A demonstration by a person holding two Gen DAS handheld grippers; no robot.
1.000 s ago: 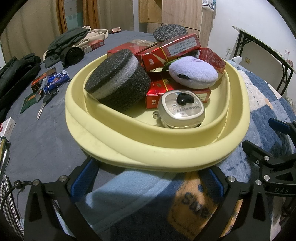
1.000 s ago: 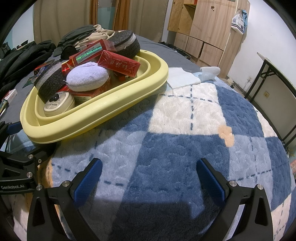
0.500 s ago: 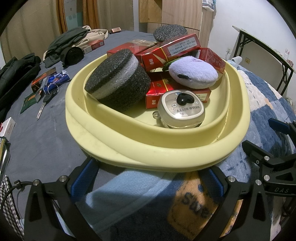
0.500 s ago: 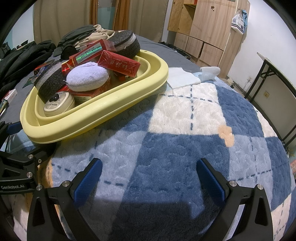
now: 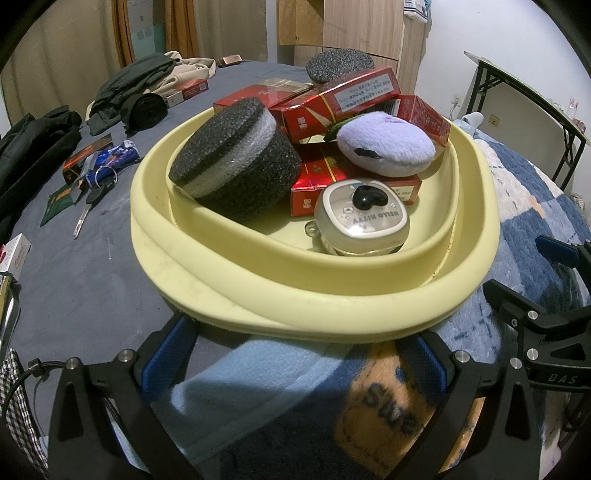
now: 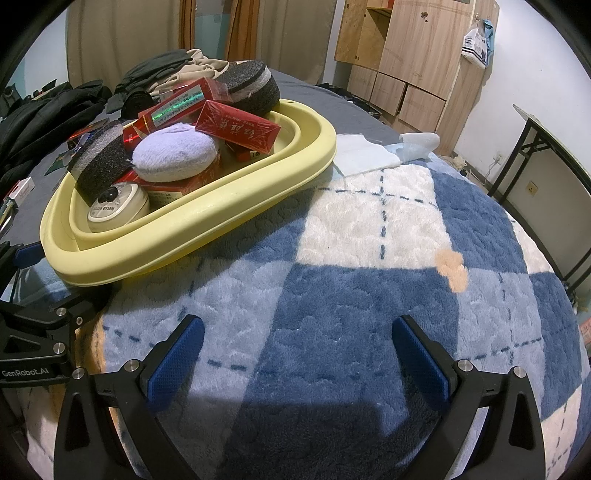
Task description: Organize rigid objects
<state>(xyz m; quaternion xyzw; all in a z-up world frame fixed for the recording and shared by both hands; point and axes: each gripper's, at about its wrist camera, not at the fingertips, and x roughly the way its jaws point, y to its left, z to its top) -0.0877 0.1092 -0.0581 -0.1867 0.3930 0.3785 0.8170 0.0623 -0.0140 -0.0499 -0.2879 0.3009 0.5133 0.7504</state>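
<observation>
Yellow basin (image 5: 258, 310) loaded: foam discs, red cartons, purple puff, silver tin.
Left gripper (image 5: 291, 354), right gripper (image 6: 295, 350) spread wide, empty; further sorting undeterminable.

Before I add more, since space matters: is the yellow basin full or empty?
Nearly full: the yellow basin holds red boxes, foam discs, a purple puff, a tin.

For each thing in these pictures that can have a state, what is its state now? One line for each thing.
Left tool: open, empty, at the basin's near rim.
Right tool: open, empty, over the blanket.
Yellow basin: upright, full, resting on the bed.
Near foam disc: tilted, leaning on the basin wall.
Silver tin: lid on, upright.
Purple puff: lying on the red boxes.
Red boxes: closed, stacked loosely.
Cabinet door: open.
</observation>
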